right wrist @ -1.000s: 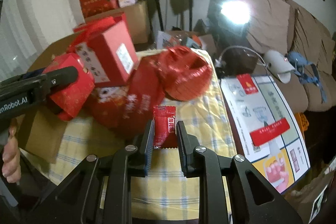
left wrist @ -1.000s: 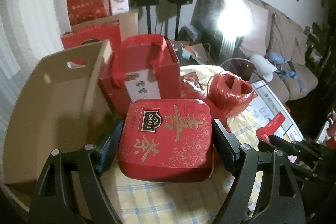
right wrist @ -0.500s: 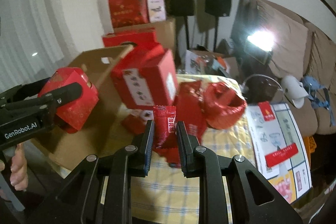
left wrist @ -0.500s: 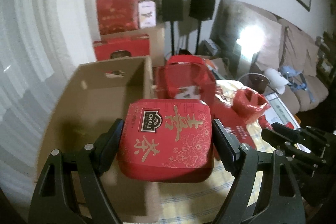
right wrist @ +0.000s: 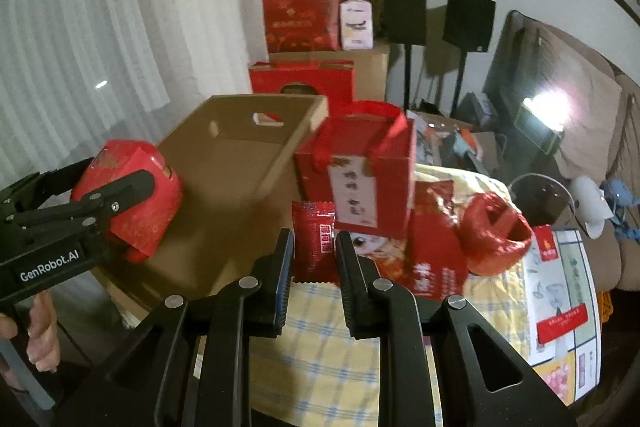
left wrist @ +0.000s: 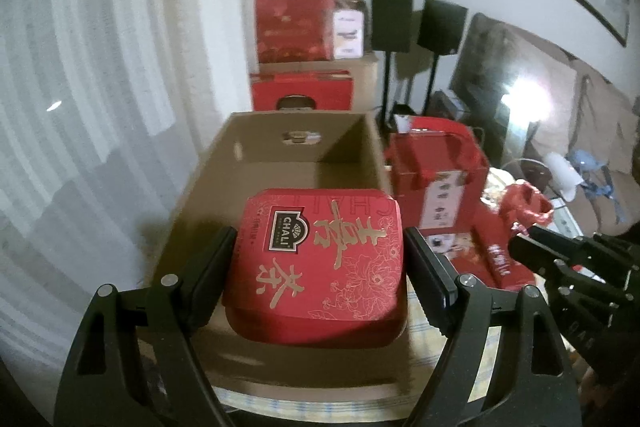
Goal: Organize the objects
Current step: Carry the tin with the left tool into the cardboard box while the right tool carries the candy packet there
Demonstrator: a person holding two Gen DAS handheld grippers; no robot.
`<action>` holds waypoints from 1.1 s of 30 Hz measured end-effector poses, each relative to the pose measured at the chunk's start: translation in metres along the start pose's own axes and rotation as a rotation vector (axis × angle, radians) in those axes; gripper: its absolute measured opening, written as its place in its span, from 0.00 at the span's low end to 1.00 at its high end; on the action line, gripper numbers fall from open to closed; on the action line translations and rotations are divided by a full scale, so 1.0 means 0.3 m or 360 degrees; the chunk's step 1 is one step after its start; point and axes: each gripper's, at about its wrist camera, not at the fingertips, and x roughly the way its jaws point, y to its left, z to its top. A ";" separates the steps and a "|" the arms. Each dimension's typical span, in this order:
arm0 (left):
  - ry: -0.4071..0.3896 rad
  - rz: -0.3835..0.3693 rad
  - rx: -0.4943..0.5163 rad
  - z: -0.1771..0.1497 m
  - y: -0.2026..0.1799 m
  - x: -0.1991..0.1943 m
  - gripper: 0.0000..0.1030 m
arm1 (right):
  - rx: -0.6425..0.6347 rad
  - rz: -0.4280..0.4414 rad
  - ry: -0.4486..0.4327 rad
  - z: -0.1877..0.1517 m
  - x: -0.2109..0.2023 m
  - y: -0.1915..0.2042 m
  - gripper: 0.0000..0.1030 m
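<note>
My left gripper [left wrist: 320,259] is shut on a red CHALI tea tin [left wrist: 320,263] and holds it over the open cardboard box [left wrist: 280,163]. From the right wrist view the tin [right wrist: 132,195] hangs above the box [right wrist: 240,155] at its near left side. My right gripper [right wrist: 312,251] is shut on a small red sachet [right wrist: 313,241] above the checked tablecloth [right wrist: 320,359], beside the box's right wall.
A red gift bag with handles [right wrist: 360,171] stands right of the box. A red flat packet [right wrist: 432,259] and a crumpled red plastic bag [right wrist: 496,239] lie on the cloth. Red cartons [right wrist: 304,19] and speakers [right wrist: 404,11] stand behind. A printed sheet [right wrist: 560,291] lies at right.
My left gripper has carried the tin leftward from above the cloth to above the box. My right gripper has lifted the sachet and moved left toward the box.
</note>
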 end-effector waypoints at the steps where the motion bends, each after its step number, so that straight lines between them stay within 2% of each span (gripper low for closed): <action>1: 0.0002 0.0012 -0.0009 -0.003 0.017 0.001 0.78 | -0.0007 0.0003 -0.0002 0.006 0.009 0.017 0.20; 18: 0.0118 0.0115 -0.0113 -0.059 0.200 0.136 0.78 | -0.0076 0.0113 0.0098 0.030 0.193 0.184 0.20; 33: 0.0212 0.0110 -0.0133 -0.102 0.270 0.261 0.78 | -0.0102 0.0206 0.0184 0.015 0.331 0.286 0.20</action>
